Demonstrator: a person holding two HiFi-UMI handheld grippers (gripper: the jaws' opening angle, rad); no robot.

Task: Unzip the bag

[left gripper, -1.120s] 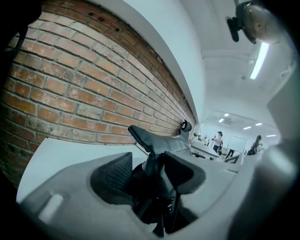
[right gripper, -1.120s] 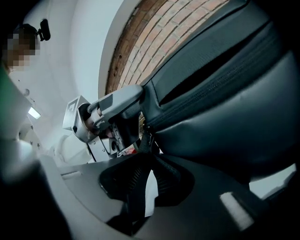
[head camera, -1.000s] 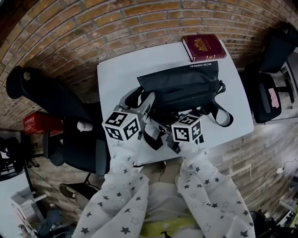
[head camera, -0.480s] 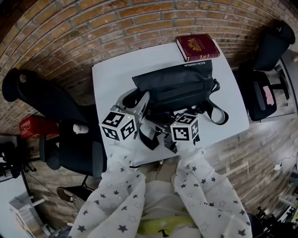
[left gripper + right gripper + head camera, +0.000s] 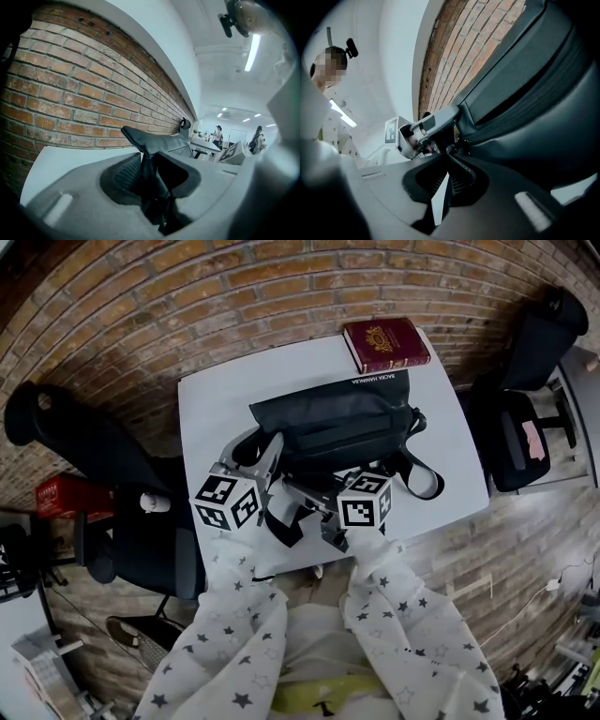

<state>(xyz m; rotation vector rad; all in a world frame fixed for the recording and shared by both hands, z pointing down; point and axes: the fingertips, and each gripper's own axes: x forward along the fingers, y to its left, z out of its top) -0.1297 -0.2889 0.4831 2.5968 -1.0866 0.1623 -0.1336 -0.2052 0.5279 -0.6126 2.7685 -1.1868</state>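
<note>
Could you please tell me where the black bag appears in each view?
Head view: the bag lies on the white table, just above centre.
Left gripper view: one corner of the bag stands at centre, slightly low.
Right gripper view: the bag fills the right side.
Shared landmark: the brick wall, top of the head view, left in the left gripper view, upper middle in the right.

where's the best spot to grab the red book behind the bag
The red book lies flat at the table's far right corner, the bag crowding its near side. I'd come level from the right and pinch its short right end across the thickness.
</note>
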